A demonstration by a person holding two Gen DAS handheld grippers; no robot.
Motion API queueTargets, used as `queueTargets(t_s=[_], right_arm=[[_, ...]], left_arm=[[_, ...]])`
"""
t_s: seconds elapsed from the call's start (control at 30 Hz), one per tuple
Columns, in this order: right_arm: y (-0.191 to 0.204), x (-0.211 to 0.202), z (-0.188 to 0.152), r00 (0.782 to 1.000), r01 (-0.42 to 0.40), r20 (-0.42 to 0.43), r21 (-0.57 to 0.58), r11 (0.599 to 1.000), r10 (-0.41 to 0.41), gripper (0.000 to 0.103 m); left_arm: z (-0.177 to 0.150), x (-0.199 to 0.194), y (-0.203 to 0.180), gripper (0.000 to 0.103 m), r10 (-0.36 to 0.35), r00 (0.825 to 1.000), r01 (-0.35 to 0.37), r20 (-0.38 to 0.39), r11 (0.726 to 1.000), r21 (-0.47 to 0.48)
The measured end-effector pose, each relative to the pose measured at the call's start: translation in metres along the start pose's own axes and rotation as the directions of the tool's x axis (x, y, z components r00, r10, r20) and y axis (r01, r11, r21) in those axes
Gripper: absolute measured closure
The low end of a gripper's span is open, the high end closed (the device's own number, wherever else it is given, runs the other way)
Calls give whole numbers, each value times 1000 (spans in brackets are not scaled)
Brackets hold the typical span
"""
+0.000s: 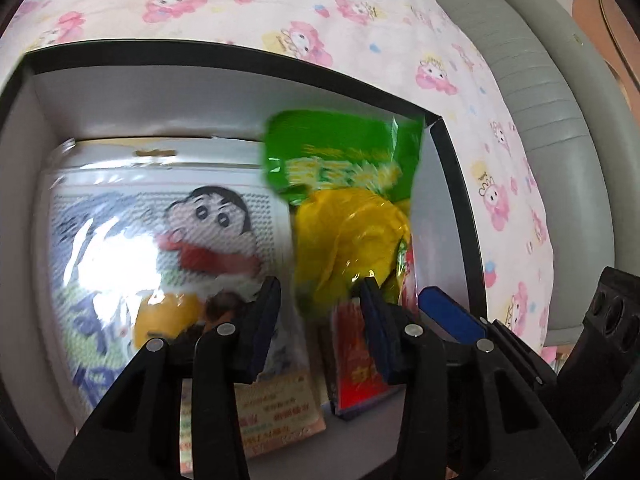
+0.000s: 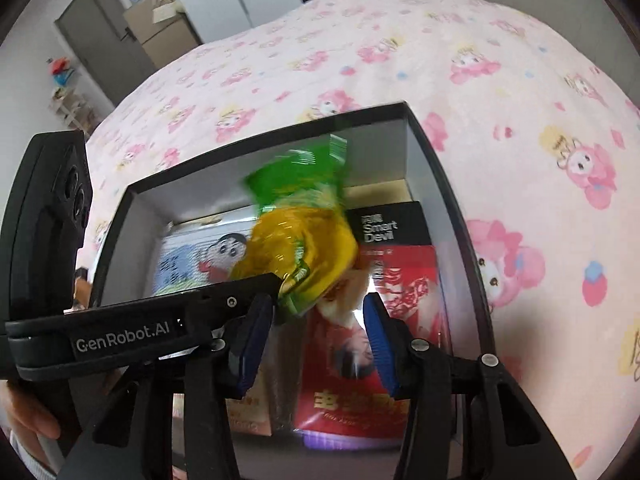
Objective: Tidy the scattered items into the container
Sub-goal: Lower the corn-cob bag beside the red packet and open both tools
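The green and yellow snack bag [image 2: 296, 220] is over the open box [image 2: 452, 216], inside its walls. It looks crinkly and shiny, green at the top and yellow lower down. It is blurry, so I cannot tell if it is lying down or dropping.

Under and beside it, the box holds a pack with a cartoon boy [image 1: 168, 240], a red packet [image 2: 372, 344] and a black box with white words [image 2: 384, 224]. So most of the tidying looks done. I see nothing left out on the pink bed cover [image 2: 500, 80].

The left claw [image 1: 320, 304] is spread apart above the box, and the bag's bottom edge is at one finger. I cannot tell if it touches. The right claw [image 2: 318, 308] is spread apart too, holding nothing.
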State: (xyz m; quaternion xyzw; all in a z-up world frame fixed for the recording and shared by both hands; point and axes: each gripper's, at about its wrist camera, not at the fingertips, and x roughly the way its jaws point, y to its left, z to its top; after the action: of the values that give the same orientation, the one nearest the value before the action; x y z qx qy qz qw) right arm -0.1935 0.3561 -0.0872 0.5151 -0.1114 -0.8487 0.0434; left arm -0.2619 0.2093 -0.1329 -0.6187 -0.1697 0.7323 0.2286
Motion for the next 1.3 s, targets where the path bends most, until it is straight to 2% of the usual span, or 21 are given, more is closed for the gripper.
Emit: queueTargets(t_s=[0.07, 0.17, 0.27, 0.4, 0.57, 0.8, 0.97, 1.1, 1.23, 1.3], right_arm=[[-2, 6, 3, 1000, 20, -9, 4, 1000, -20, 66], [-1, 10, 4, 999, 31, -16, -2, 1000, -31, 68], [0, 9, 5, 1000, 23, -8, 10, 1000, -22, 68], [3, 14, 8, 1000, 20, -12, 17, 1000, -20, 68], [5, 22, 11, 999, 26, -36, 22, 999, -25, 68], [2, 29, 19, 999, 7, -48, 45, 999, -5, 68], [-1, 35, 25, 998, -8, -55, 61, 998, 11, 68], [4, 40, 24, 999, 27, -47, 34, 999, -25, 68], [5, 31, 21, 1000, 17, -23, 46, 999, -16, 67], [7, 27, 20, 999, 36, -10, 35, 999, -35, 65]], left_arm=[[4, 7, -2, 62, 5, 1000, -5, -24, 1000, 8], [1, 4, -2, 62, 6, 1000, -6, -19, 1000, 18], [-4, -6, 2, 62, -28, 999, 28, -19, 1000, 13], [-7, -19, 6, 62, 1, 1000, -1, 6, 1000, 26], [-5, -13, 5, 62, 42, 999, -41, -15, 998, 52], [13, -7, -10, 63, 73, 997, -72, 0, 993, 98], [23, -3, -11, 63, 65, 998, -65, -1, 993, 101], [27, 6, -10, 63, 64, 998, -65, 8, 995, 82], [21, -11, -2, 62, 37, 998, -40, 40, 997, 62], [25, -13, -11, 60, 34, 998, -38, 60, 997, 69]])
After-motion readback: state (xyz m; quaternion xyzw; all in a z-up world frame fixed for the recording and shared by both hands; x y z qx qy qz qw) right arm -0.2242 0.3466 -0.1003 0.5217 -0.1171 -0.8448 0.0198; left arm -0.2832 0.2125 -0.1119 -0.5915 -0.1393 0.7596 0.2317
